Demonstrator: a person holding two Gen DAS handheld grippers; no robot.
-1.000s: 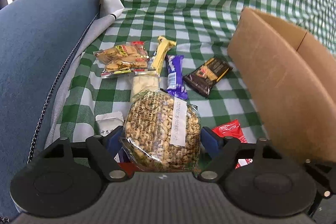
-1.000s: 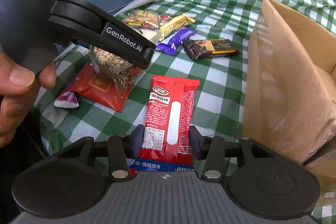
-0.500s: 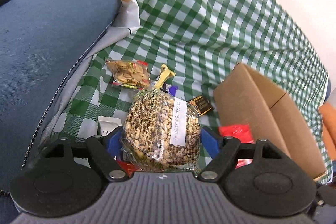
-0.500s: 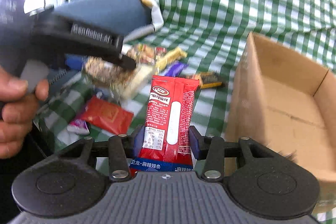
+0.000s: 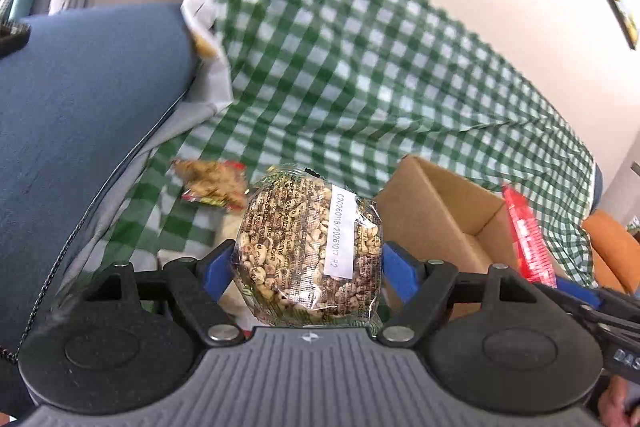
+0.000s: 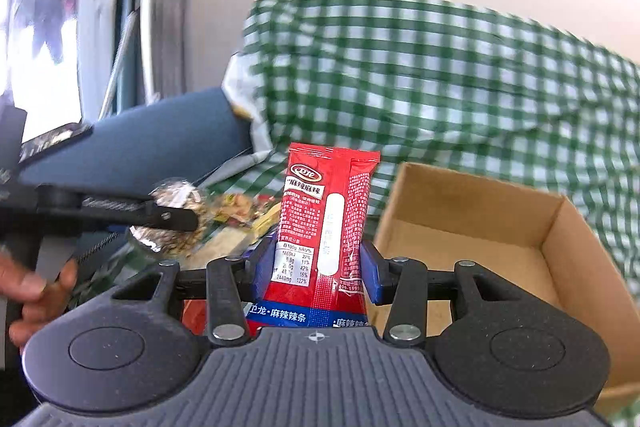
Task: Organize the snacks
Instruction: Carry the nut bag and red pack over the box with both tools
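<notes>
My left gripper [image 5: 308, 263] is shut on a clear bag of puffed cereal [image 5: 308, 247] with a white label, held up above the green checked cloth [image 5: 360, 75]. My right gripper [image 6: 314, 267] is shut on a red spicy-strip packet [image 6: 326, 219], standing upright between the blue pads. An open cardboard box [image 6: 480, 239] sits just right of that packet; the left wrist view has the same box [image 5: 436, 211] beyond the cereal bag. The red packet [image 5: 528, 239] shows at the right of the left wrist view. The left gripper with its cereal bag [image 6: 172, 223] appears at the left of the right wrist view.
A blue sofa arm [image 5: 80, 115] rises on the left. A biscuit packet [image 5: 212, 183] and other snacks [image 6: 248, 215] lie on the cloth behind the held bags. An orange cushion [image 5: 616, 251] is at the far right. A person's hand [image 6: 28, 287] grips the left tool.
Both grippers have risen with their packets still held. The views have tilted up, so the snacks on the cloth dropped low and the box's open inside came into sight.
</notes>
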